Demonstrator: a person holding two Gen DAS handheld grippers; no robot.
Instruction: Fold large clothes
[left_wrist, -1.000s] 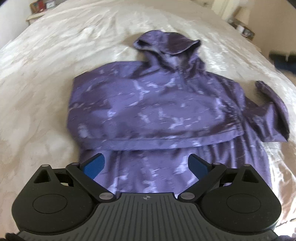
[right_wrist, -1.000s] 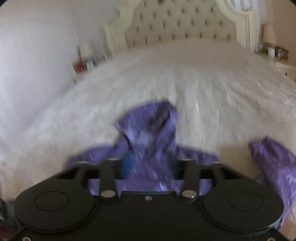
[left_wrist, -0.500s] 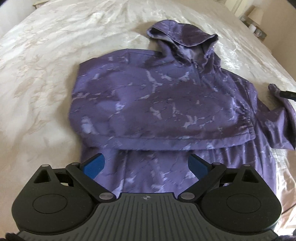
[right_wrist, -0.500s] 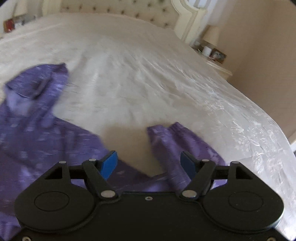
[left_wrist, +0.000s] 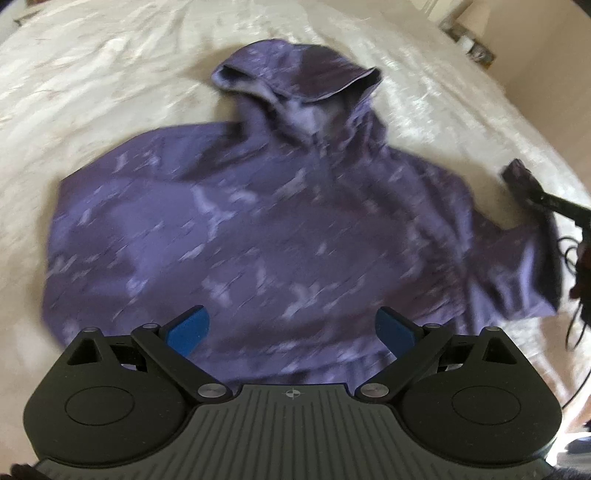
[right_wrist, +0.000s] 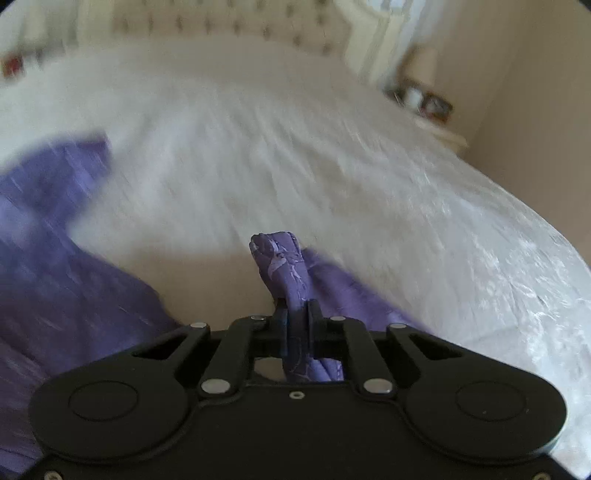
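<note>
A bed (left_wrist: 110, 74) with a pale, shiny, patterned cover carries everything here. A purple hooded jacket (left_wrist: 240, 229) lies spread flat on it, hood (left_wrist: 295, 81) toward the tufted headboard (right_wrist: 221, 22).

Your left gripper (left_wrist: 291, 330) is matte black, with blue fingertip pads (left_wrist: 188, 330), silver pivot screws, round side discs and a ribbed grey base bearing a small crosshair mark. Your right gripper (right_wrist: 297, 325) has the same black linkage and silver screws.

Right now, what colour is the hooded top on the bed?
Purple hooded top, paler marbled streaks; left wrist view.
</note>
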